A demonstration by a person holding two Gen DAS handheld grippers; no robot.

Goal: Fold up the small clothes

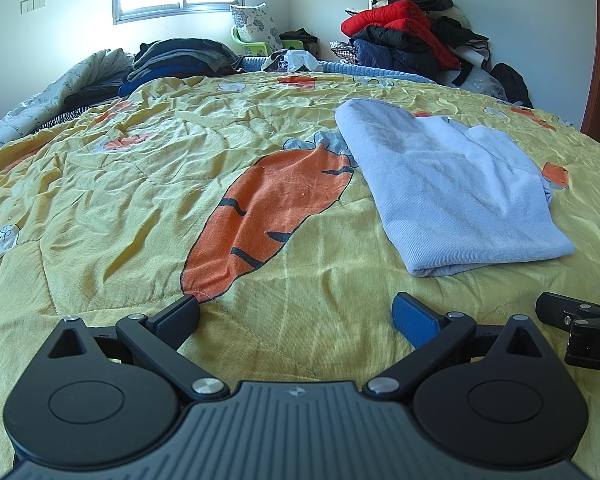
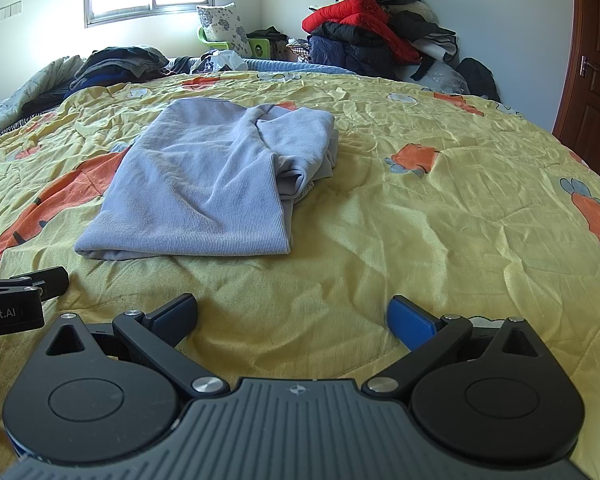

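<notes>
Both tongs hang low over the bed, side by side, fingers spread and pinching nothing: the left gripper (image 1: 296,314) just short of the big carrot print (image 1: 272,208), the right gripper (image 2: 294,318) over bare quilt (image 2: 440,220). The pale blue garment (image 2: 204,184) lies ahead, already doubled, its near edge apart from both. For a tidy next fold, I'd take the two near corners together and carry them evenly toward the far edge.

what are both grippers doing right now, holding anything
Left gripper: open, holding nothing, short of the light blue garment.
Right gripper: open, holding nothing.
</notes>
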